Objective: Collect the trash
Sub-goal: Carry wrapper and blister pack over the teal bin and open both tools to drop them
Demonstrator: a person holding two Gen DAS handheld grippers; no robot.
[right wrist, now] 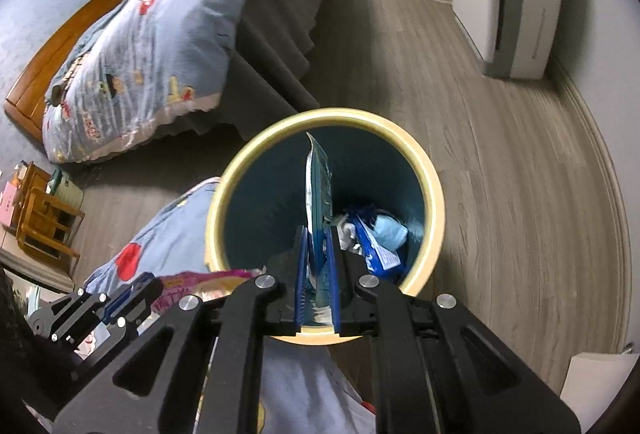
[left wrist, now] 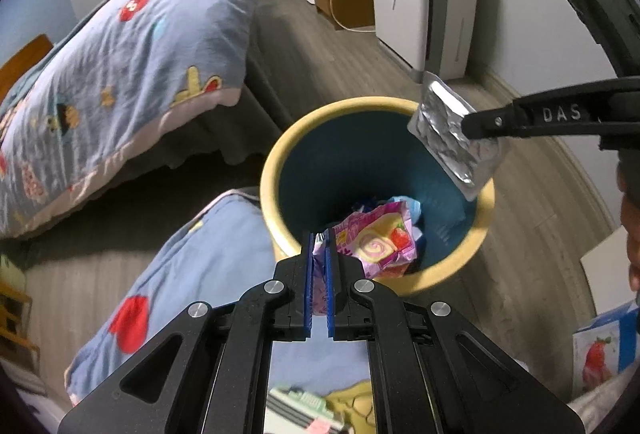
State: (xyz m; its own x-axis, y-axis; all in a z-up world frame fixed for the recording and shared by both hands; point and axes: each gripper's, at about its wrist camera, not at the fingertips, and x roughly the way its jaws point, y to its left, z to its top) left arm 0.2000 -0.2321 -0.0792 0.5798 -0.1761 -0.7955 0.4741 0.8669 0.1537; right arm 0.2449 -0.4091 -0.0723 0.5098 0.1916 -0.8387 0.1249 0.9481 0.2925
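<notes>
Both tongs hung over the mouth of the bin [left wrist: 276, 161], each pinched nearly shut on a piece of trash, which by my reading put the work at the point of dropping. The left gripper [left wrist: 319, 234] had its blue pads clamped on one edge of the pink snack wrapper [left wrist: 380, 240], so that the printed body of the packet fanned out ahead and to the right of its tips, already past the near rim and above the bin's dark inside. The right gripper [right wrist: 318, 230] held the foil packet [right wrist: 318, 189] edge-on, the sheet standing up between its pads and reaching forward from the tips over the middle of the opening; in the left wrist view that same packet showed its crinkled silver face, hanging across the far right rim. The edge grip probably suited such thin, limp things, since it left the bulk free to fall clear once the pads parted. Below and just beyond the right tips lay a blue wrapper [right wrist: 372, 238] and a pale crumpled piece at the bottom of the bin. A fold of the blue quilt [right wrist: 172, 234] lay against the bin's left side, close beneath the left tongs, and could catch a wrapper let go too near the rim
</notes>
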